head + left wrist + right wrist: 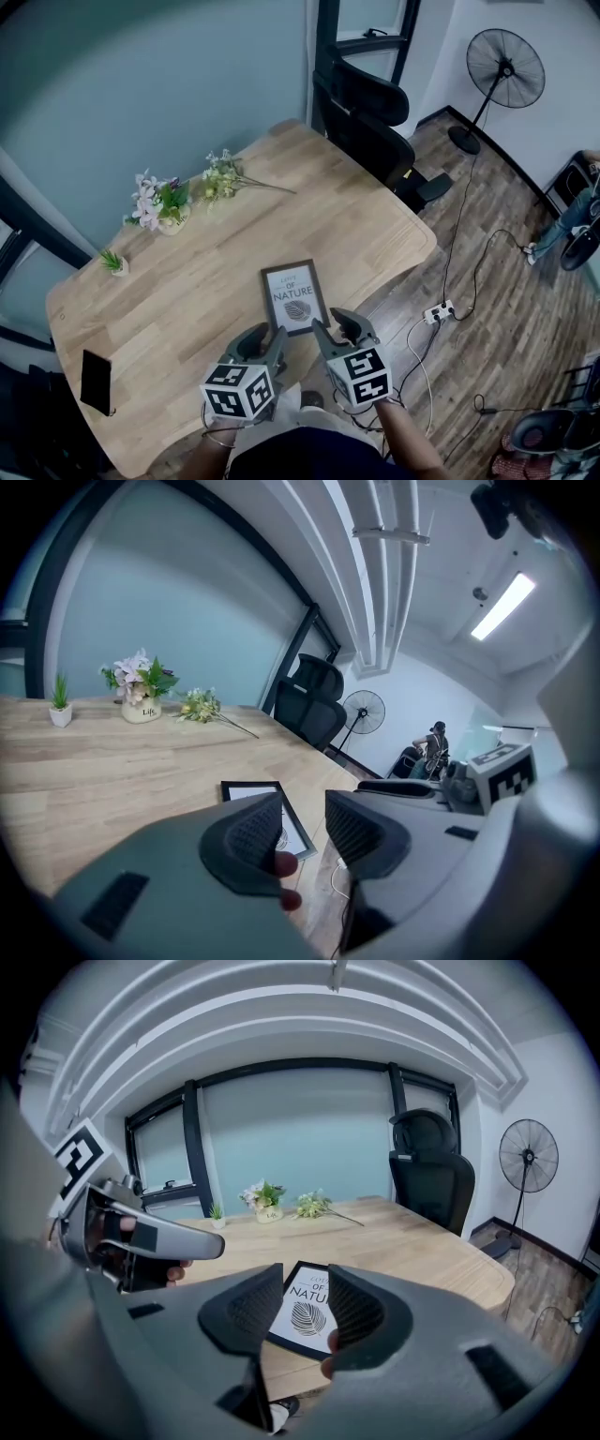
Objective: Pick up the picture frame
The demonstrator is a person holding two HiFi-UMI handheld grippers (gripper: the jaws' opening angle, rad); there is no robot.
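Observation:
The picture frame (294, 296) is black with a white leaf print and lies flat on the wooden table (216, 281), close to its front edge. My left gripper (267, 336) hovers just short of the frame's near left corner, jaws open and empty. My right gripper (337, 325) is beside the frame's near right corner, also open and empty. In the left gripper view the frame (248, 790) shows above and left of the open gripper (303, 822). The right gripper view has the frame (307, 1312) showing through the gap of the open gripper (305, 1283).
A flower pot (159, 206), loose flowers (225, 178) and a tiny potted plant (114, 262) sit at the table's far side. A black phone (96, 381) lies at the left. An office chair (370, 122), a fan (504, 70) and a power strip (439, 312) with cables are to the right.

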